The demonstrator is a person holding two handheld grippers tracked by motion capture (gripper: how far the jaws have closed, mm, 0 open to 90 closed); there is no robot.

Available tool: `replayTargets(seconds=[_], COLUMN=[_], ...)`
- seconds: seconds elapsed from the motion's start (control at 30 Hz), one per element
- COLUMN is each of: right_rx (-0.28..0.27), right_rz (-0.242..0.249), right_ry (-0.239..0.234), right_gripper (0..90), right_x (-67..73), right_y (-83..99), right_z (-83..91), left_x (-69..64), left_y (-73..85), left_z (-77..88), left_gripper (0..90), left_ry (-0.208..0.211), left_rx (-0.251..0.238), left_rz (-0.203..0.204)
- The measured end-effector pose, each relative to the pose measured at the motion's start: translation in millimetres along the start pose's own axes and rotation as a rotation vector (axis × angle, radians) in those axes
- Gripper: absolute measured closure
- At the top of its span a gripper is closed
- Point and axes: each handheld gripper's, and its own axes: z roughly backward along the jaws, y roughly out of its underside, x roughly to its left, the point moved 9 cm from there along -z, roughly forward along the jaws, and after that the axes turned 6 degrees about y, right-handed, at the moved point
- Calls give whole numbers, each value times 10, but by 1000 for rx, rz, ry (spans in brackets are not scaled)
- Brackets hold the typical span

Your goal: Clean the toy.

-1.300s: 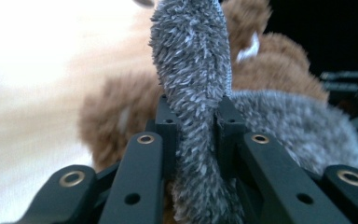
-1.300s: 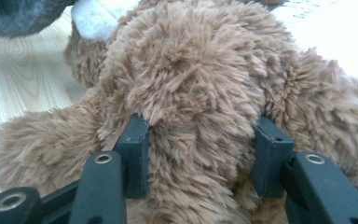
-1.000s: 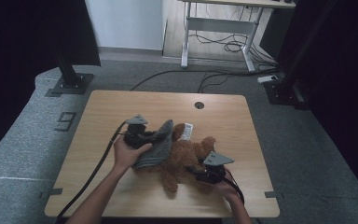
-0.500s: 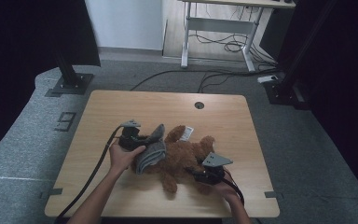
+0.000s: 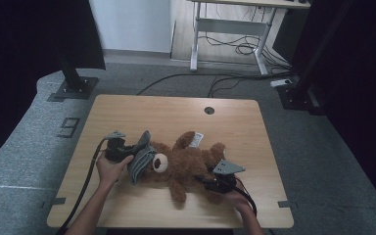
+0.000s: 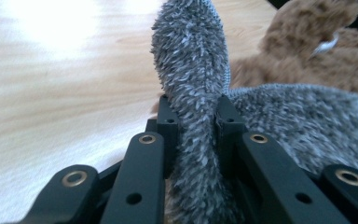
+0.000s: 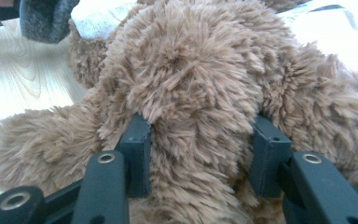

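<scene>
A brown teddy bear (image 5: 188, 161) lies on its back on the wooden table (image 5: 176, 112), head toward the left. A grey fuzzy cloth (image 5: 141, 156) drapes over its head. My left gripper (image 5: 127, 151) is shut on an edge of that grey cloth (image 6: 191, 93), which is pinched between its black jaws. At the bear's lower right side, my right gripper (image 5: 209, 182) is shut on a thick fold of the bear's brown fur (image 7: 191, 102), pressed in from both sides.
A round cable hole (image 5: 209, 110) sits near the table's far edge. Black stand bases (image 5: 73, 88) rest on the grey floor at the back left and back right. A white desk frame with cables (image 5: 230, 34) stands behind.
My left gripper has moved left and down with the grey cloth, pulling it toward the bear's head end. The right gripper and the bear's body have stayed put.
</scene>
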Motion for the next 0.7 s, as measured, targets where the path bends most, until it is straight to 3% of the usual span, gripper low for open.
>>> replayTargets(seconds=[0.07,0.17,0.27,0.3,0.4,0.47,0.57,0.7], right_rx=[0,-2,1,-2,-1,-1,-2,-1], right_rz=[-3,-9,-13,-17,-19,-19,-25,-24], right_ry=[1,3,2,1,1,1,2,-1], right_gripper=[502,502,503,503,504,504,505,505], right_x=[-1,-3,-11,-14,-22,-23,-29,-37], right_y=[0,0,4,3,10,9,12,15], right_z=[-1,-2,1,0,5,4,8,9], left_x=[46,156,218,208,196,190,149,-3], left_y=[49,234,494,521,533,486,264,-96], left_z=[-5,-51,-154,-150,-126,-98,15,176], left_gripper=[773,778,781,785,785,785,785,785], left_ry=[-13,-56,-35,2,21,14,3,15], left_rx=[9,76,136,93,99,89,19,-72], left_rz=[5,9,32,57,74,64,35,-23])
